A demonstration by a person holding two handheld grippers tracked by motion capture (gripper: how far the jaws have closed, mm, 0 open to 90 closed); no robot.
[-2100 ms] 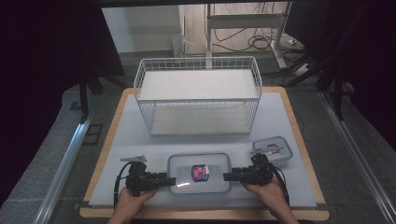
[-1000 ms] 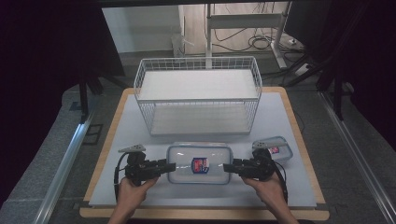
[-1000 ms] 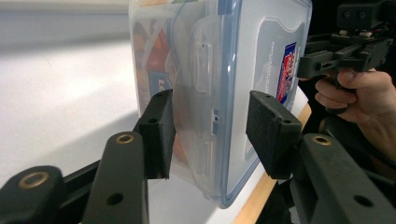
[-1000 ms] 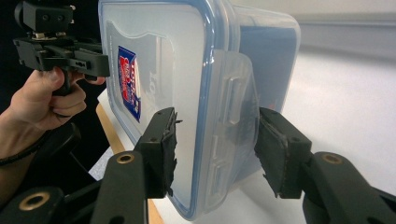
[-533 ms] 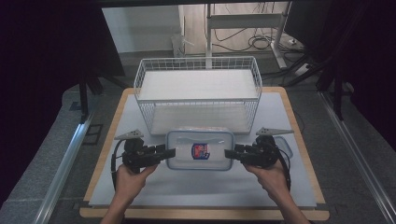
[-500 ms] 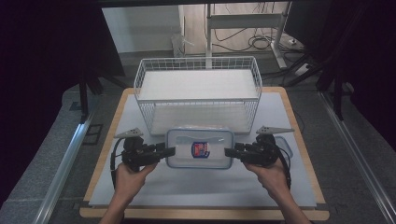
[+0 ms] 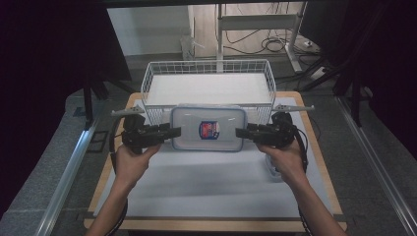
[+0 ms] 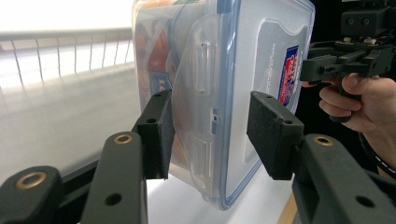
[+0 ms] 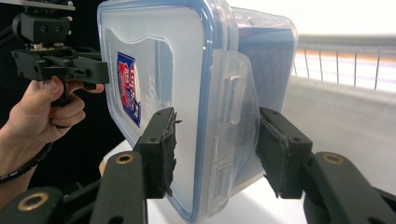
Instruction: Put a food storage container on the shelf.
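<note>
Over table [image 7: 206,196]: 1 container [image 7: 208,128] betw. 2 claws [image 7: 173,132] [image 7: 239,132], 1 basket [image 7: 206,88].

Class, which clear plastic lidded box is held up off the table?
The large blue-rimmed one, gripped at both ends; the small one lies beneath the right hand.

No legible text; container [image 7: 208,128] label unreadable

Clear container [image 7: 208,129] with blue-rimmed lid, red-blue label, white wire basket [image 7: 209,86], black tools
</note>
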